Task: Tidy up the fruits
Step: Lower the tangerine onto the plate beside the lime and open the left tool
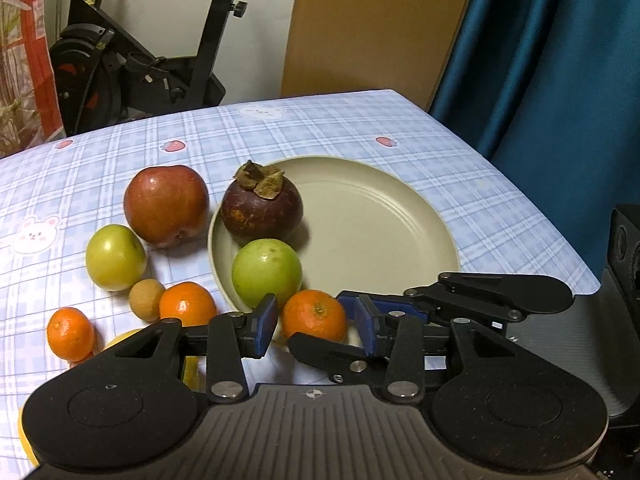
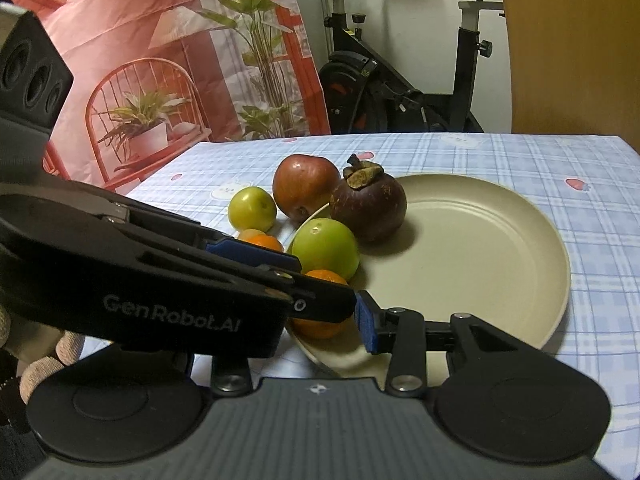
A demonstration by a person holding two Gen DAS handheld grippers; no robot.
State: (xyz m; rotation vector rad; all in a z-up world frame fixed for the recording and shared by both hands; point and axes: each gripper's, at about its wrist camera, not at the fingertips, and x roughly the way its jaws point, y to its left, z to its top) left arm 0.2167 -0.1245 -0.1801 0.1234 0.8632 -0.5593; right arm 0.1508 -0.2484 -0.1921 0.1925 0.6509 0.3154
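While its fingers spread around a tangerine [image 1: 315, 314] at lower centre, the left gripper [image 1: 316, 322] meets the right gripper [image 1: 362, 308], whose finger gap is hidden, at the plate [image 1: 384, 216] rim.

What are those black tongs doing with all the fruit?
A person is sorting fruit onto a beige plate. The left tongs are open around a small orange at the plate's near edge. The right tongs wait close beside it; whether they are open cannot be told. A mangosteen and a green fruit sit on the plate. A red apple lies on the tablecloth.
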